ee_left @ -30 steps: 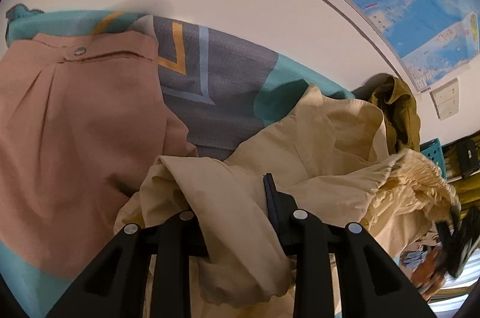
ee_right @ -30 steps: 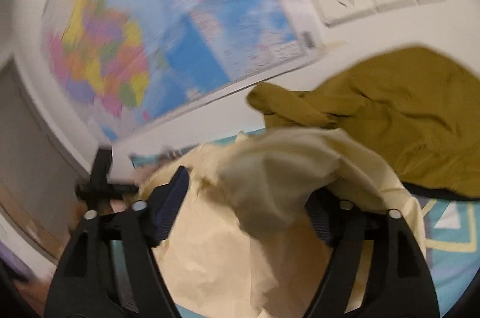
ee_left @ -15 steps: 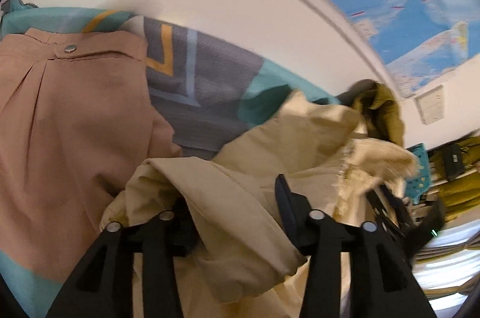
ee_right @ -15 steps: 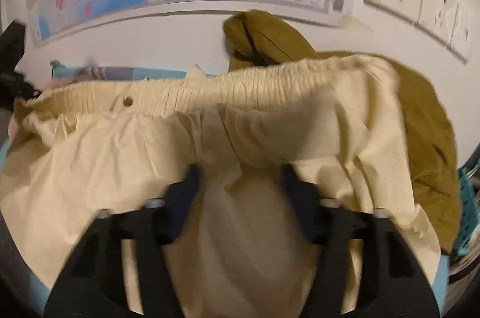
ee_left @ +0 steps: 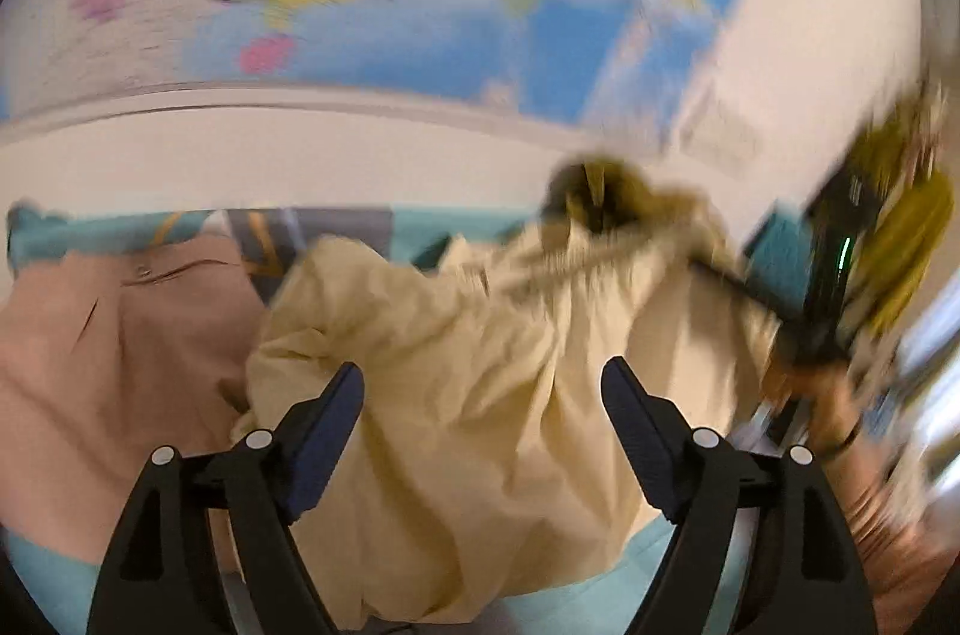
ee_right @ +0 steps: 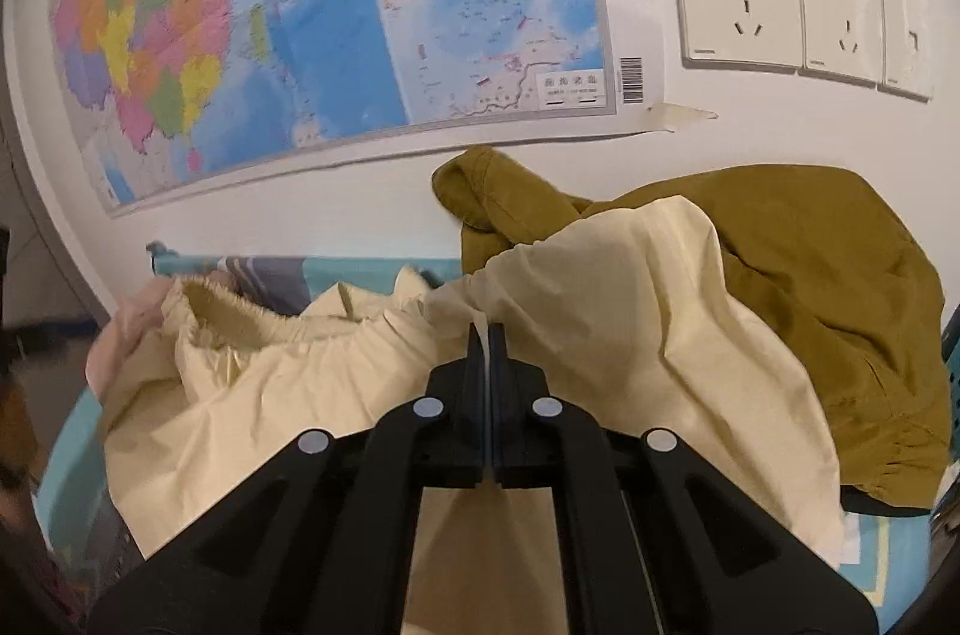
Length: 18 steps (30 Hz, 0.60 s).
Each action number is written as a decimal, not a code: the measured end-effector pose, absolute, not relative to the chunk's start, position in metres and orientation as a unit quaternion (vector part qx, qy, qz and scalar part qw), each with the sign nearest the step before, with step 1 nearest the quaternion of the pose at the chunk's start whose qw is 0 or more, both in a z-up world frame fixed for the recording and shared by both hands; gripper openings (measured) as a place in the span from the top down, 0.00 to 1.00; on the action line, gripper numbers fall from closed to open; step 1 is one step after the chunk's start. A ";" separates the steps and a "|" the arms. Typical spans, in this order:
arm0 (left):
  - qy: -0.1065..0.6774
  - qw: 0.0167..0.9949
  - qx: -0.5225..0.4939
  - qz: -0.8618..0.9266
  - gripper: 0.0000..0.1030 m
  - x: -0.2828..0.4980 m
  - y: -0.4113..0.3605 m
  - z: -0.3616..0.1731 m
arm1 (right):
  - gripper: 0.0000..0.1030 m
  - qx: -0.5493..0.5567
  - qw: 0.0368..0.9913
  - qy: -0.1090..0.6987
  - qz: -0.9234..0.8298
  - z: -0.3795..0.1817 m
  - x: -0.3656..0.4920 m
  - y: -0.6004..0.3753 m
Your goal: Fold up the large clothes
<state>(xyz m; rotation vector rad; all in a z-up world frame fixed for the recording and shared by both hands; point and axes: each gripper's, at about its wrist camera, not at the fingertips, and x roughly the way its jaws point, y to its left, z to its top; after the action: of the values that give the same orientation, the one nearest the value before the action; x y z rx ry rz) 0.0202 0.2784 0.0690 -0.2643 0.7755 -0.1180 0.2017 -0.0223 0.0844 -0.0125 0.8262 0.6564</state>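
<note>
Cream garment pinched at the right, released at the left

The right gripper (ee_right: 487, 335) had just been closed, pads pressed on the cream garment (ee_right: 600, 335) directly ahead; the left gripper (ee_left: 483, 395) had just been spread wide, cloth (ee_left: 480, 365) lying loose between its fingers.

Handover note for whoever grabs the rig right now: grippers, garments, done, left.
Left gripper: open, jaws have just been opening, nothing pinched; it hovers over the cream garment.
Right gripper: shut on the cream garment's fabric near its gathered waistband; jaws have just closed.
Cream garment lies crumpled on the teal patterned sheet, between the pink garment and the olive garment by the wall.
Done: one grip taken. Left: regrip with the left gripper, spread flat, fold; the olive garment is unfolded too.
</note>
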 end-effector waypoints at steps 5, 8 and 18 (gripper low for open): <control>0.444 0.894 -0.046 -0.042 0.36 0.072 0.239 0.025 | 0.98 -0.022 0.869 0.388 0.307 0.082 0.207 -0.012; 0.479 0.878 -0.020 0.008 0.60 0.112 0.235 -0.003 | 0.97 -0.047 0.858 0.422 0.289 0.063 0.214 -0.008; 0.430 0.895 -0.103 0.053 0.57 0.110 0.277 0.013 | 0.40 -0.030 0.862 0.381 0.332 0.099 0.169 -0.063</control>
<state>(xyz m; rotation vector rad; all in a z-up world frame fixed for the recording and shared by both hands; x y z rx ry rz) 0.1104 0.2767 0.0126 -0.2137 0.8921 0.1094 0.1686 -0.0632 0.0993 -0.0631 0.7992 0.6960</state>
